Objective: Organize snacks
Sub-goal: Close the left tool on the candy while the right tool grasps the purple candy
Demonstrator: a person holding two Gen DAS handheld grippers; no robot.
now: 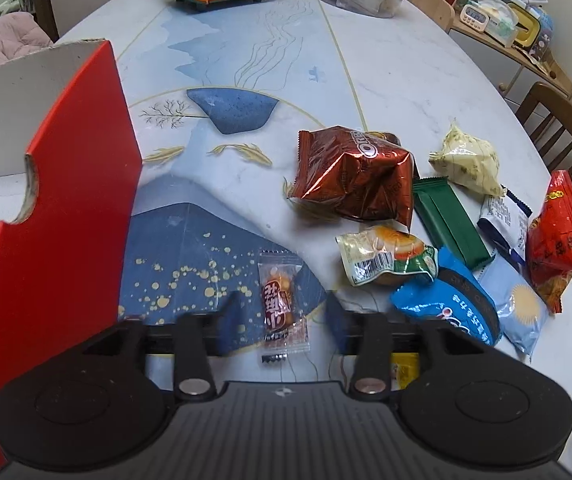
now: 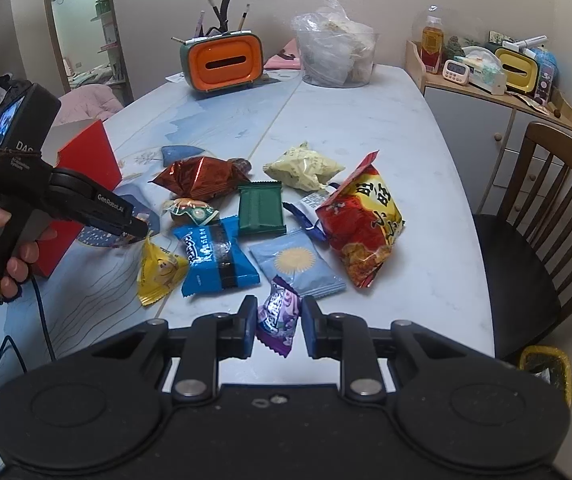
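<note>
The left gripper has its fingers apart, and a small clear candy wrapper with a red label lies flat on the tabletop between them; the pads do not press on it. No earlier view is given, so only this released state can be told. Just to the left of this gripper stands a red box with its flap up, near the left edge of the tabletop.

The right gripper has its fingers clenched on a purple candy packet, which stands up between the pads near the front edge of the tabletop.

Beyond the fingers, the other snacks lie together around the middle of the tabletop: a blue packet, a yellow packet beside it, a pale blue packet with a sun, a green bar, a brown Oreo bag, a cream packet and a large red bag toward the right edge. A small packet with an orange picture lies touching the Oreo bag.

At the far edge stand an orange tissue box and a clear plastic container. A wooden chair stands at the right edge.
</note>
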